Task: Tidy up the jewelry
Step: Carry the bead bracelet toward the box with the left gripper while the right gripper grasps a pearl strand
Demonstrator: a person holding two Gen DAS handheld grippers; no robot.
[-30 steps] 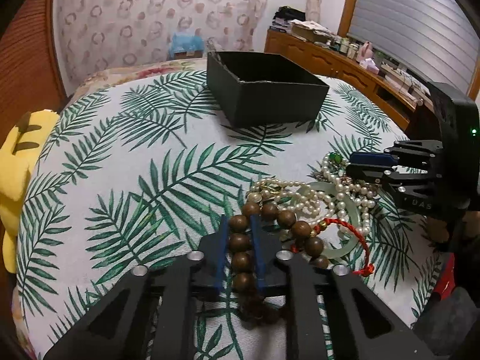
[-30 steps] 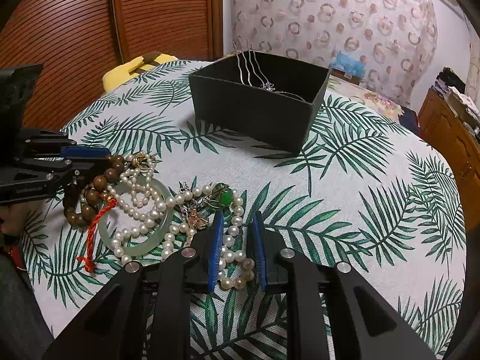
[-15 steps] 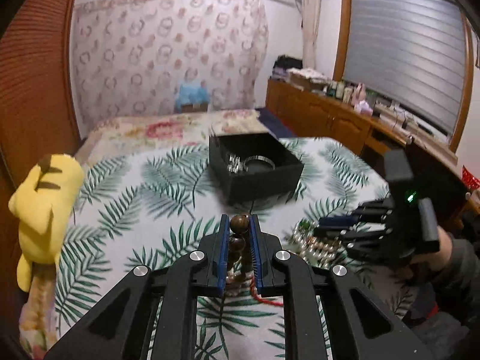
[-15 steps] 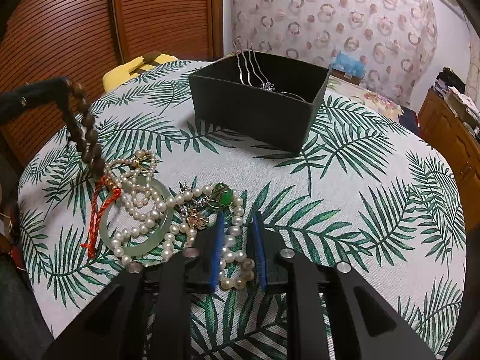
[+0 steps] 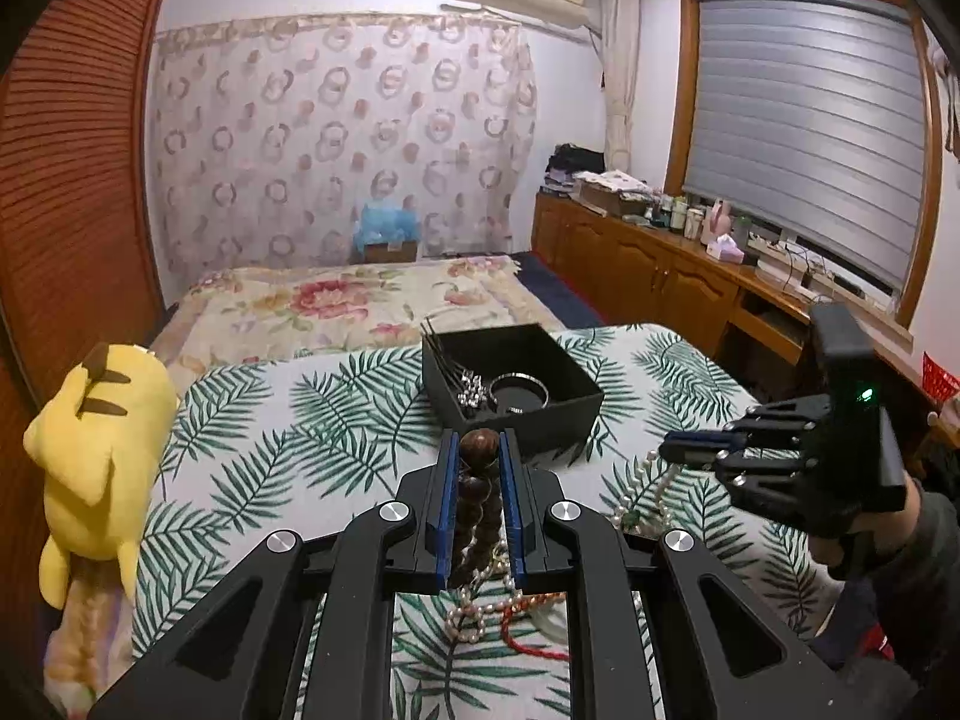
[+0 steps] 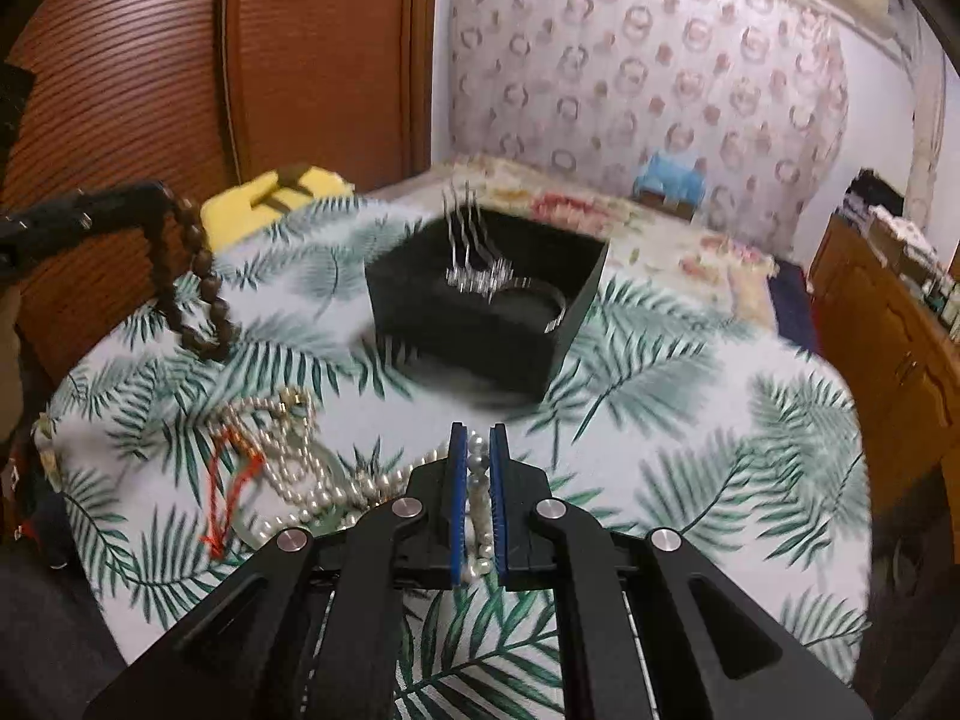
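Left wrist view has the left gripper [image 5: 474, 468] raised above the worktop [image 5: 288, 438], its fingers narrowed onto a wooden bead bracelet [image 5: 477, 501] whose loop hangs down between them. At 12 o'clock from it sits the black box [image 5: 573, 405], open, already holding a cluster of silver hairpins [image 5: 459, 381] and a metal bangle [image 5: 519, 390]. At about 2 o'clock the right gripper [image 5: 666, 453] also hangs in the air, a pearl necklace [image 5: 657, 483] trailing from its tip down to the cloth.

By my reading the task is partly done: two kinds of item lie in the box, two more are lifted but not yet delivered, and a heap remains on the worktop. Both held strands look set to go to the box next, though that is a guess.

Right wrist view, blurred, fills in what the other hides. It shows the right gripper's fingers [image 6: 459, 510] pinched close on a few pearls, so the grip is on the necklace itself, with the rest running off to 9 o'clock. It also lays out the leftover heap at 9 to 10 o'clock: more pearl strands, a pale green bangle [image 6: 327, 456] and a red cord [image 6: 231, 492], which the left view sees only in part beneath its own fingers. The bracelet's full dangling loop shows at 10 o'clock, clear of the cloth. Only the left view shows the yellow plush toy [image 5: 99, 438] whole, at 9 o'clock on the worktop's edge.
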